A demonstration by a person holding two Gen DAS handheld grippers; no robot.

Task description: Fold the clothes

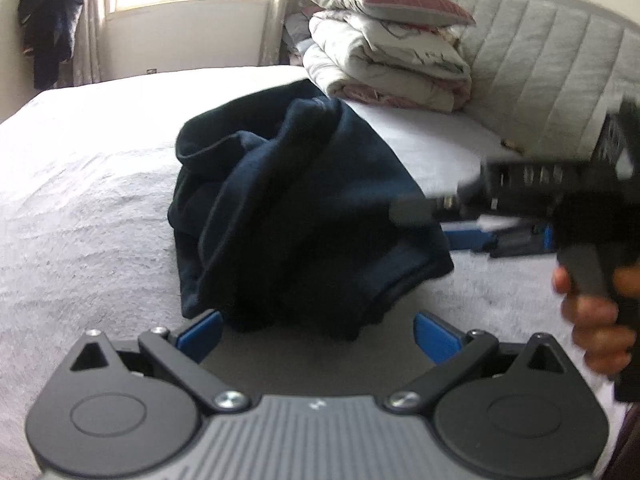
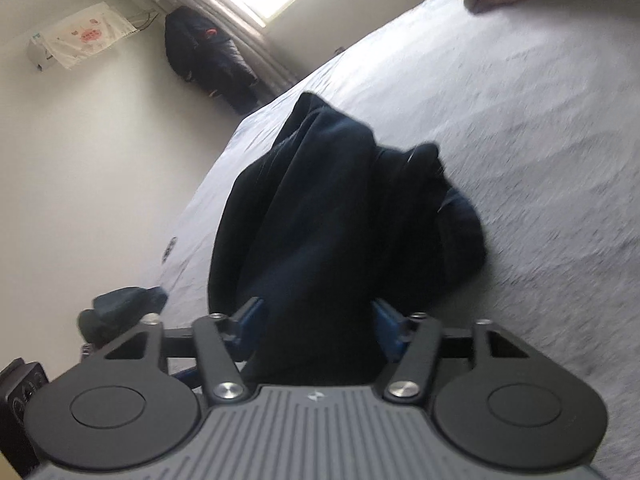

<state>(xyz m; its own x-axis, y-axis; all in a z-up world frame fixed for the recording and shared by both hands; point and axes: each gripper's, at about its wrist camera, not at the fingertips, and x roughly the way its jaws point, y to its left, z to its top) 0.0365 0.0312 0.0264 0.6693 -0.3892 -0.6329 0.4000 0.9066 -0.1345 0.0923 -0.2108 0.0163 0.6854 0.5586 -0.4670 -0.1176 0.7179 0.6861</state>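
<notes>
A crumpled dark navy garment (image 1: pixel 288 200) lies bunched on the white bed (image 1: pixel 80 200). My left gripper (image 1: pixel 318 334) is open, its blue fingers (image 1: pixel 200 332) spread wide on either side of the garment's near edge without pressing it. In the left wrist view the right gripper (image 1: pixel 412 212) comes in blurred from the right, held by a person's hand (image 1: pixel 592 320), and meets the garment's right side. In the right wrist view the garment (image 2: pixel 320 200) fills the gap of my right gripper (image 2: pixel 320 324), whose blue fingers (image 2: pixel 250 320) close against a thick fold of it.
Folded quilts topped by a pillow (image 1: pixel 384 52) are stacked at the head of the bed beside a padded headboard (image 1: pixel 552 72). A dark coat (image 2: pixel 212 56) hangs by the bright window. The bed edge (image 2: pixel 208 184) drops off left of the garment.
</notes>
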